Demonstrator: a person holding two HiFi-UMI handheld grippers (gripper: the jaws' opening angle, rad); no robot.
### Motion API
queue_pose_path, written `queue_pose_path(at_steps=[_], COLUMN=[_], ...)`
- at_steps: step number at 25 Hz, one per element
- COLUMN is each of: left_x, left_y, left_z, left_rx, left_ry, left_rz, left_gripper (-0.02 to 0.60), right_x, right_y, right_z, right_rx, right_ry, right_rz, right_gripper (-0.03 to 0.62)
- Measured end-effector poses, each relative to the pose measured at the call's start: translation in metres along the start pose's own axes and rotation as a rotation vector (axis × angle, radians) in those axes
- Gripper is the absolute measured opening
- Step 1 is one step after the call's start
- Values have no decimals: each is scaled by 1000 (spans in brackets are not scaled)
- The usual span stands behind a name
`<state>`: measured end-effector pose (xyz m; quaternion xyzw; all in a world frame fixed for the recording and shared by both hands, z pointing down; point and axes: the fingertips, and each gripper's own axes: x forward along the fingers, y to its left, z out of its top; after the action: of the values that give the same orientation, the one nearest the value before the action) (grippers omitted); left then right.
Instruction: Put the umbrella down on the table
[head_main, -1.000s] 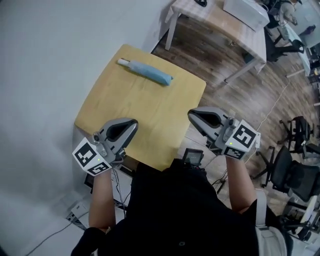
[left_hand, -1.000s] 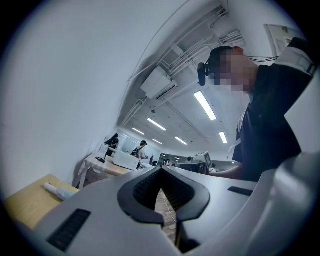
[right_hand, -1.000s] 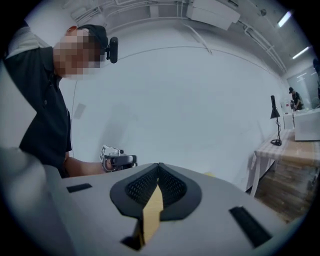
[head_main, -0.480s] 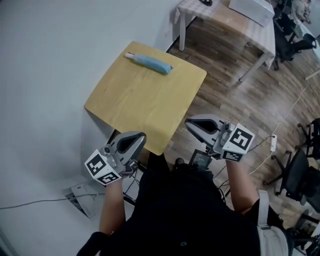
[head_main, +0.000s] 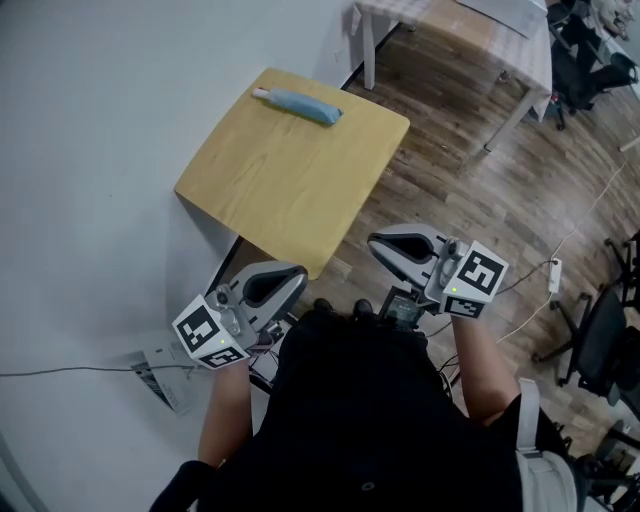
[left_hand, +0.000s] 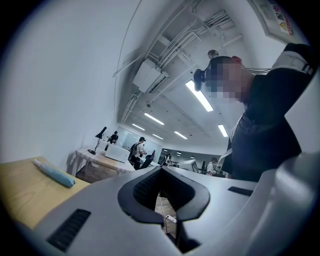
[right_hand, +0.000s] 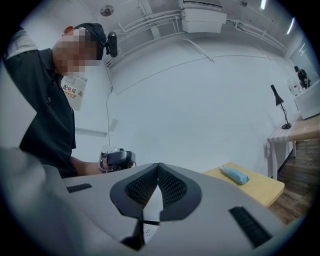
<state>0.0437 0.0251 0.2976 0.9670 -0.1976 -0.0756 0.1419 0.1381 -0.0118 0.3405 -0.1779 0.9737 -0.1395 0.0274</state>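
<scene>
The folded light-blue fabric umbrella (head_main: 300, 104) lies flat on the square light-wood desk (head_main: 285, 185), along its far edge and close to the white wall (head_main: 90, 120). Both grippers are held short of the desk's near edge, well apart from the umbrella. The left gripper (head_main: 298, 273) and the right gripper (head_main: 376, 243) each have their jaws pressed together with nothing between them.
</scene>
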Motion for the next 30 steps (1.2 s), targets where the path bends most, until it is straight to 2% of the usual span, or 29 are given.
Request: queue_pose_path(at_steps=[6, 14, 18, 22, 26, 30], left_x=[-11, -66, -111, -144, -159, -157], left_y=[-15, -27, -35, -44, -54, -72], left_z=[1, 0, -12, -40, -56, -59], left_rx=[4, 31, -5, -63, -104, -102], left_ry=[-5, -25, -62, -76, -92, -95], left_rz=[-39, 20, 61, 82, 83, 78], left_gripper=[11, 11, 11, 12, 11, 11], right_x=[1, 25, 45, 55, 60, 60], right_y=[23, 70, 100, 119, 133, 146], right_z=[-3, -8, -23, -41, -54, -60], right_rx=[5, -12, -4, -13, -4, -16], right_ry=[16, 86, 132, 170, 202, 228], right_rz=[-19, -4, 5, -23, -15, 14], right_gripper=[20, 20, 20, 20, 20, 20])
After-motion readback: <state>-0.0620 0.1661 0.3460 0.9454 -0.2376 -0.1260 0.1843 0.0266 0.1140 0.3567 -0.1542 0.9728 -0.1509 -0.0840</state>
